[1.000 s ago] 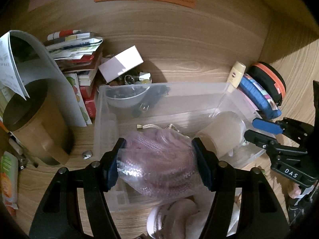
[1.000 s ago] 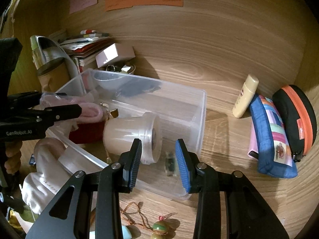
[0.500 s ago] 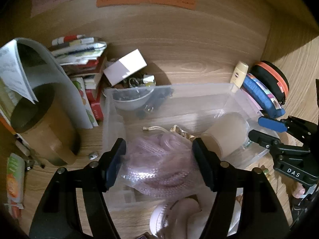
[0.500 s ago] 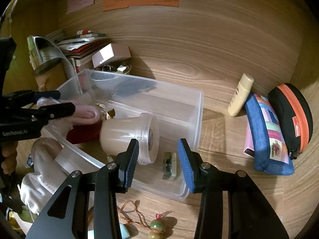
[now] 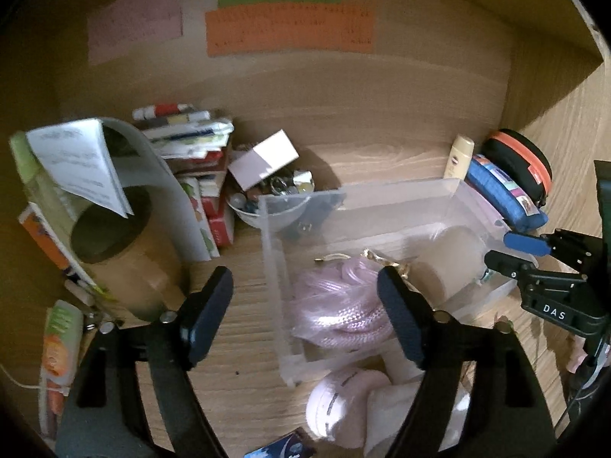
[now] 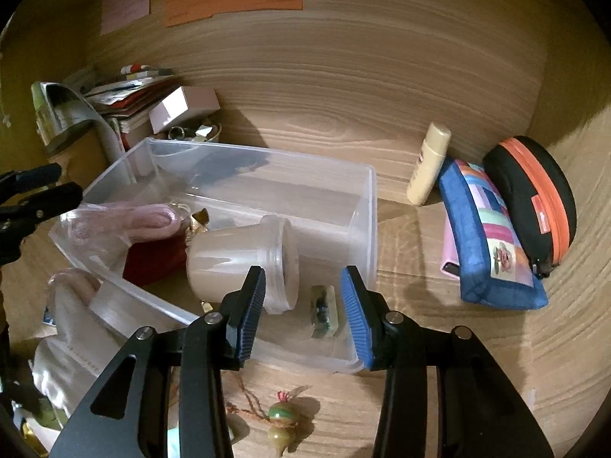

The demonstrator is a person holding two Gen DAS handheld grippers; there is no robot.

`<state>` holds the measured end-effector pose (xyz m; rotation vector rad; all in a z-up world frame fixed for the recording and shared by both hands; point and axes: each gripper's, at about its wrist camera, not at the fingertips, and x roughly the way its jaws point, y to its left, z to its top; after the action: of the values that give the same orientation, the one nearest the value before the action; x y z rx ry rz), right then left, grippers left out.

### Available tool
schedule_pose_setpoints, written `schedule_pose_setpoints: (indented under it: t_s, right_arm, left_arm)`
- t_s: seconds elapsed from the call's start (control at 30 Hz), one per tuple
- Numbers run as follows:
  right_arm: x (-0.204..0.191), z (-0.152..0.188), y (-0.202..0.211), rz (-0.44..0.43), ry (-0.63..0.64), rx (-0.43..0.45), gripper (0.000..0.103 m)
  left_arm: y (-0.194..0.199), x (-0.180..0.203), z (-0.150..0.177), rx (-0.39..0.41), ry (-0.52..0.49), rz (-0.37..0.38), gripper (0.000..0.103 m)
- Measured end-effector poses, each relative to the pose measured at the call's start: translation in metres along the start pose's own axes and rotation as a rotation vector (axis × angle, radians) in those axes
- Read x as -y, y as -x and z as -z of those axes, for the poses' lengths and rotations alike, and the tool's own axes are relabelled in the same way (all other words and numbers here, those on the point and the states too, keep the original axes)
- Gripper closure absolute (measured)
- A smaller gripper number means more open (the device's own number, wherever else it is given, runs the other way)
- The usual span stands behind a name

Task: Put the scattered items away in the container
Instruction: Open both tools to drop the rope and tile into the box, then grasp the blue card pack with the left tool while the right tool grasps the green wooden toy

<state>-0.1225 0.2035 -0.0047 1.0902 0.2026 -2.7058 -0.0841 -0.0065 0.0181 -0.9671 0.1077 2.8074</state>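
The clear plastic container [image 5: 272, 267] sits on the wooden shelf. Inside it lie a bag of pink rope [image 5: 340, 305], a white jar [image 6: 236, 259] on its side and a small green-and-dark item [image 6: 324, 311]. My left gripper [image 5: 305, 316] hangs over the container's near-left corner. Its jaws are opening wide and the rope bag lies loose beyond them, untouched. My right gripper [image 6: 303, 318] is open at the container's near wall with nothing between its pads. A green bead pendant [image 6: 280, 420] on a cord lies on the shelf just below it.
A cream tube [image 6: 427, 170], a blue pouch [image 6: 488, 236] and a black-and-orange case [image 6: 534, 198] stand right of the container. A tan cup [image 5: 126, 259], stacked books [image 5: 191, 141] and a bowl of trinkets [image 5: 275, 194] crowd the left. White cloth [image 5: 355, 400] lies in front.
My left gripper let go of the pink rope bag, which now rests in the container, and pulled back and up with its jaws spread. The right gripper's jaws widened slightly.
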Motion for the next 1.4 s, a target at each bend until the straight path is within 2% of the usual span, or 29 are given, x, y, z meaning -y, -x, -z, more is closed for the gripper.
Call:
schedule_pose_setpoints:
  t_s: [0.07,0.13,0.17,0.2,0.23,0.3,0.5,0.83,1.3,1.4]
  right_arm:
    - [0.0,0.0,0.004,-0.015,-0.004,-0.001,0.058]
    - [-0.002,0.003,0.013,-0.046,-0.005,0.014,0.045]
    - [-0.004,0.005,0.019,-0.039,0.003,0.027,0.034]
    - [-0.008,0.007,0.027,0.014,0.022,0.053,0.023]
    - [-0.011,0.009,0.033,0.054,0.041,0.078,0.02]
    - [-0.015,0.014,0.047,0.109,0.08,0.117,0.02]
    - [-0.008,0.025,0.07,0.128,0.073,0.131,0.019]
    - [0.002,0.048,0.078,0.165,0.056,0.093,0.019]
    - [-0.016,0.067,0.072,0.075,0.066,0.031,0.019]
    - [-0.024,0.068,0.07,0.067,0.09,0.024,0.019]
  left_arm:
    - [0.01,-0.001,0.001,0.026,-0.002,-0.013,0.014]
    - [0.018,-0.003,0.003,0.044,-0.006,-0.031,0.014]
    - [0.023,-0.004,0.004,0.053,-0.01,-0.04,0.014]
    - [0.027,-0.004,0.005,0.059,-0.012,-0.049,0.013]
    - [0.03,-0.005,0.006,0.063,-0.012,-0.055,0.01]
    - [0.036,-0.008,0.01,0.069,-0.012,-0.061,0.009]
    - [0.048,-0.013,0.022,0.06,-0.005,-0.07,0.008]
    - [0.047,-0.022,0.054,-0.019,-0.002,-0.104,0.008]
    - [0.044,-0.037,0.102,-0.13,0.006,-0.13,0.008]
    - [0.03,-0.042,0.109,-0.187,0.018,-0.119,0.008]
